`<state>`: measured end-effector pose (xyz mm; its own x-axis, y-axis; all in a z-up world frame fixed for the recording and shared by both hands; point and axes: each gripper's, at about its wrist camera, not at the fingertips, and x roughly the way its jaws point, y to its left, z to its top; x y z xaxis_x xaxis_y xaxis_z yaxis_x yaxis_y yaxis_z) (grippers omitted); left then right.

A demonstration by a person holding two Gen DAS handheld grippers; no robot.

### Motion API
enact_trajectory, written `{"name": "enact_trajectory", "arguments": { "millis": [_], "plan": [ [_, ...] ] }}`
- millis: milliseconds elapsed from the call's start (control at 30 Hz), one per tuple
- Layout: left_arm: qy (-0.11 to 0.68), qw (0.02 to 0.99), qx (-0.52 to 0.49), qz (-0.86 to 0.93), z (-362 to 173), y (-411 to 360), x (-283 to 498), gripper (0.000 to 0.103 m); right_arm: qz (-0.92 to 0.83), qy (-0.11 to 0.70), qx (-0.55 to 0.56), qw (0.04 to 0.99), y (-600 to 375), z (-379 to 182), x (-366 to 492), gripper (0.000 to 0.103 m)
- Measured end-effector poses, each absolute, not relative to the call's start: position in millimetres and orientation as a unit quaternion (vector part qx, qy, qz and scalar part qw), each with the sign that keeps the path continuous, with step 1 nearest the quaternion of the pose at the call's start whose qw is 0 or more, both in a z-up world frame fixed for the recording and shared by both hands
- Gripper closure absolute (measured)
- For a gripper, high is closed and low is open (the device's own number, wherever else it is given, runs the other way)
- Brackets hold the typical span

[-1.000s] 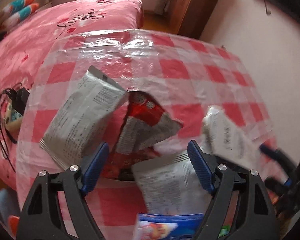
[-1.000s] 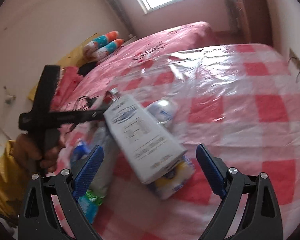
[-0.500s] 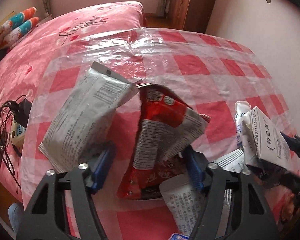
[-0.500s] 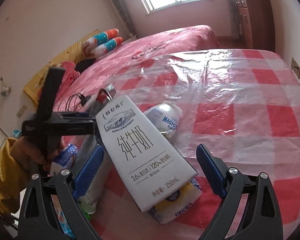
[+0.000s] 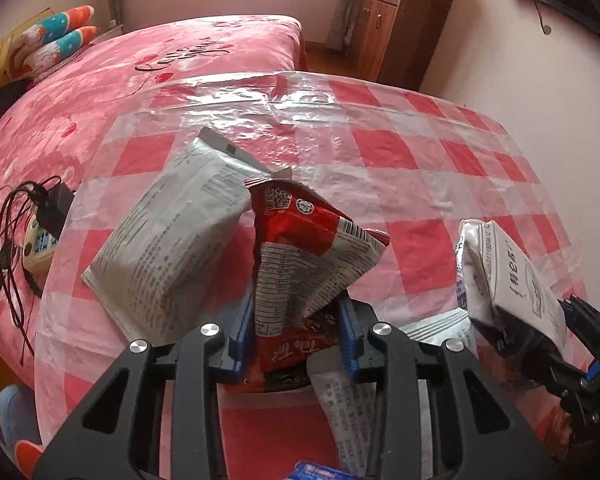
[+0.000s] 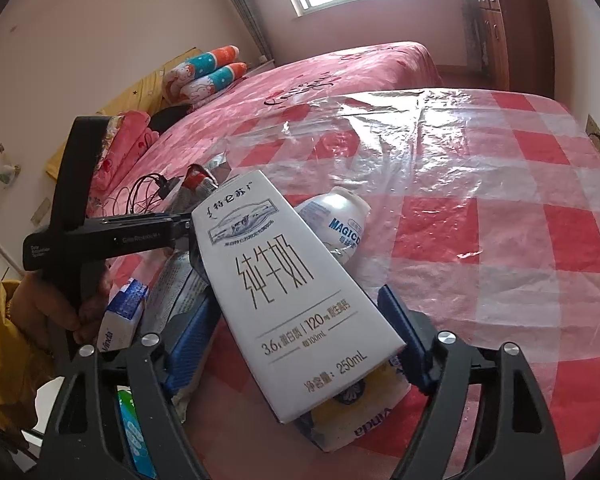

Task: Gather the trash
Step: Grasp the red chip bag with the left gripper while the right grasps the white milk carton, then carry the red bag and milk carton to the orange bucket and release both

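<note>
My left gripper [image 5: 296,312] is closing, and its blue pads press on the lower part of a crumpled red snack bag [image 5: 300,240] that stands up between them. A grey printed bag [image 5: 168,248] lies to its left and a white wrapper [image 5: 352,400] lies under it. My right gripper [image 6: 300,300] is closing too. A white milk carton [image 6: 284,288] lies tilted between its pads; they sit right at its sides without visibly pressing. The carton rests on a yellow tissue pack [image 6: 360,420], beside a small white bottle [image 6: 336,220].
The trash lies on a table with a red-and-white checked cloth under clear plastic [image 5: 380,148]. A pink bed [image 5: 140,72] stands behind it, with a charger and cables [image 5: 40,216] at its edge. A wooden cabinet [image 5: 400,20] stands by the far wall. A hand [image 6: 80,312] holds the left gripper.
The left jaws have shut on the red bag, which now stands upright between them. The right jaws have narrowed around the milk carton, which now looks larger and nearer.
</note>
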<state>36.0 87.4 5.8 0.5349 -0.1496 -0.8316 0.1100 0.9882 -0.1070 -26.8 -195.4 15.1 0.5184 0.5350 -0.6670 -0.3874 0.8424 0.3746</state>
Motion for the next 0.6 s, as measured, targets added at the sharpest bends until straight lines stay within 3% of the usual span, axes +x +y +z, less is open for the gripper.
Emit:
{"name": "enact_trajectory", "arguments": {
  "millis": [367,600],
  "plan": [
    [0.454,0.885,-0.078,-0.060,14.0,115.7,10.1,0.069,0.260,0.395,0.083,0.877,-196.1,20.6,-33.1,0.040],
    [0.428,0.894,-0.118,-0.063,31.0,133.6,-14.8,0.069,0.250,0.370,0.064,0.892,-193.6,26.9,-41.6,0.045]
  ]
}}
